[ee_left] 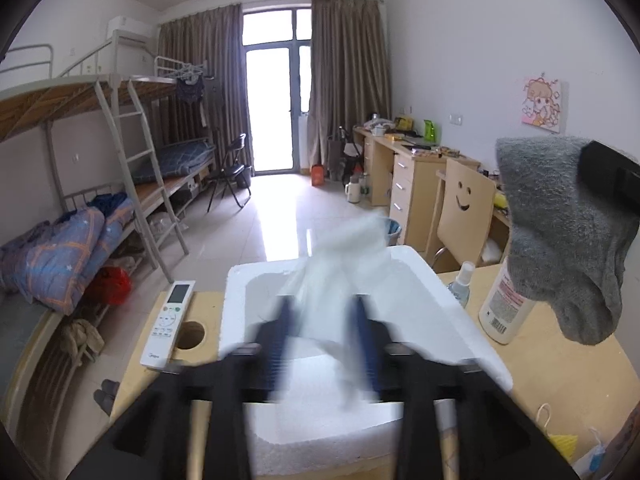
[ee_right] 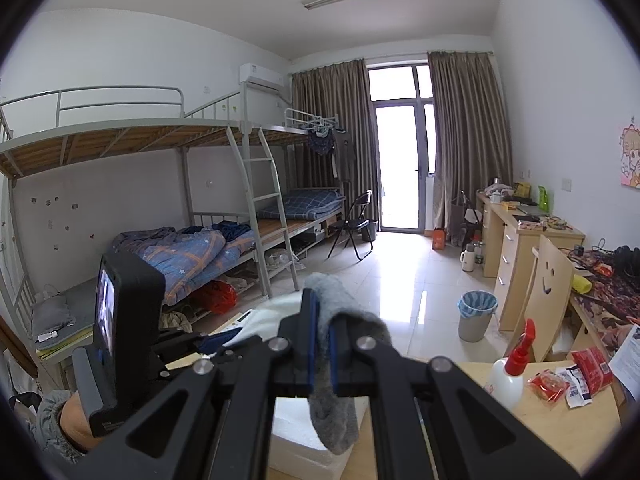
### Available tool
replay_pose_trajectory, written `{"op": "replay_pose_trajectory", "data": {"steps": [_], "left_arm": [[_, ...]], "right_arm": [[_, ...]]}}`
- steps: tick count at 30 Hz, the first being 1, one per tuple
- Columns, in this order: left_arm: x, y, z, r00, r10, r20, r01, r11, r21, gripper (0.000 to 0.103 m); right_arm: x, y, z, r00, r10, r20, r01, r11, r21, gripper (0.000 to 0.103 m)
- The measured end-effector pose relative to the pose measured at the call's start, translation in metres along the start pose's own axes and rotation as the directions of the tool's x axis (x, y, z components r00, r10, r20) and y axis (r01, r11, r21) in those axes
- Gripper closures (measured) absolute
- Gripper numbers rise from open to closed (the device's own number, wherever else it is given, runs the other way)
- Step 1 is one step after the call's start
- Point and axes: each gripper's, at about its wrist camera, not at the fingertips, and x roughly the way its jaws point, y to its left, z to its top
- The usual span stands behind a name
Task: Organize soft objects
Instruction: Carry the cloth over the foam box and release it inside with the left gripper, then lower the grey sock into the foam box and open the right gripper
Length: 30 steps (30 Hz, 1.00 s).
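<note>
My left gripper [ee_left: 322, 312] hangs over a white foam box [ee_left: 432, 312] on the wooden table. A white soft cloth [ee_left: 340, 272] lies between its blue fingers, blurred; the fingers stand apart, so the grip is unclear. My right gripper [ee_right: 323, 344] is shut on a grey sock [ee_right: 336, 408] that hangs down from its pads above the foam box [ee_right: 296, 436]. In the left wrist view the same grey sock [ee_left: 560, 232] dangles at the right, held in the air beside the box.
A white remote control [ee_left: 168, 324] lies left of the box next to a round hole in the table. A white bottle [ee_left: 504, 308] and a small clear bottle [ee_left: 460, 284] stand right of the box. A red-capped spray bottle [ee_right: 508, 372] and red snack packets [ee_right: 576, 376] lie on the table.
</note>
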Motion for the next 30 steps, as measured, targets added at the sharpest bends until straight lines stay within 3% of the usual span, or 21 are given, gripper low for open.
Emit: {"op": "replay_pose_trajectory", "data": {"steps": [1, 2, 5, 18, 30], "left_arm": [[0.001, 0.0, 0.0, 1.0, 0.001, -0.005, -0.001, 1.0, -0.005, 0.024], [0.0, 0.001, 0.0, 1.0, 0.012, 0.0, -0.012, 1.0, -0.016, 0.013], [-0.008, 0.001, 0.0, 0.997, 0.053, 0.049, -0.052, 0.998, -0.027, 0.003], [-0.03, 0.004, 0.001, 0.991, 0.081, 0.11, -0.079, 0.997, -0.024, 0.001], [-0.056, 0.034, -0.007, 0.974, 0.167, 0.154, -0.162, 0.986, -0.043, 0.001]], "right_arm": [[0.001, -0.001, 0.0, 1.0, -0.001, -0.002, 0.001, 1.0, 0.002, 0.095], [0.001, -0.001, 0.0, 1.0, 0.001, -0.003, -0.001, 1.0, 0.004, 0.095], [-0.001, -0.002, -0.001, 1.0, -0.003, -0.001, 0.003, 1.0, 0.009, 0.095], [-0.001, 0.0, -0.001, 1.0, 0.028, -0.011, -0.028, 1.0, -0.001, 0.095], [0.016, 0.018, -0.003, 0.998, 0.061, -0.034, -0.062, 0.998, -0.017, 0.095]]}}
